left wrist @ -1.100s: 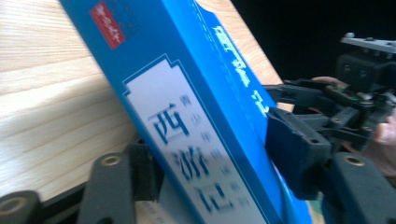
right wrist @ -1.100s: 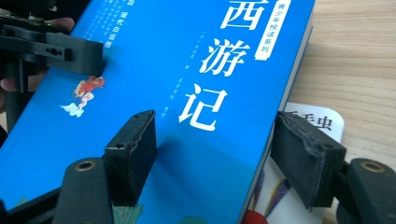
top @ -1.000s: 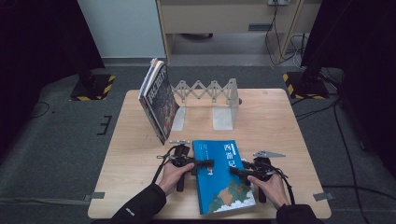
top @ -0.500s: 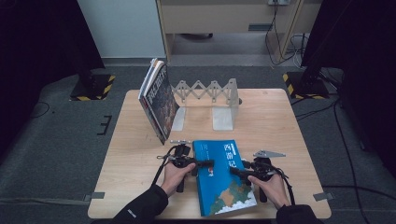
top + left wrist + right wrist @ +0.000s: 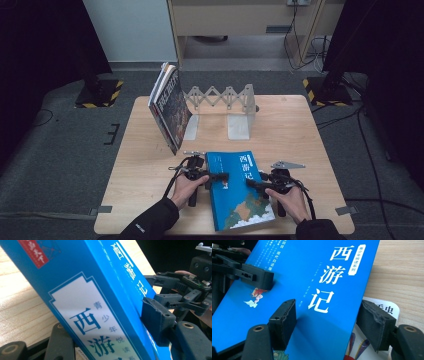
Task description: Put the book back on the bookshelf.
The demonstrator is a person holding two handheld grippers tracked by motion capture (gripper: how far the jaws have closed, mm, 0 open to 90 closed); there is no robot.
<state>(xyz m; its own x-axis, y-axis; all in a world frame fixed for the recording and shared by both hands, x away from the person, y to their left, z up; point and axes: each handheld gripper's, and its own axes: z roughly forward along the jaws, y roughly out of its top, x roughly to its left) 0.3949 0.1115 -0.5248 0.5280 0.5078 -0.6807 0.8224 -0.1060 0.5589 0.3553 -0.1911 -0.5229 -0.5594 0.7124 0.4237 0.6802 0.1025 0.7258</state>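
Gripping blue book [image 5: 239, 190] both sides | left gripper [image 5: 218, 176] clamps spine edge, jaws just widened; right gripper [image 5: 253, 183] clamps opposite edge (another book beneath) | we lift level toward rack [image 5: 223, 97]

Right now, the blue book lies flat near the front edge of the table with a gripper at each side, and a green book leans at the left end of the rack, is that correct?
Not quite. No green book is there: the leaning book has a dark cover, as the high view shows. The rest holds: the blue book lies flat with the left gripper and right gripper at its sides, and the rack stands behind.
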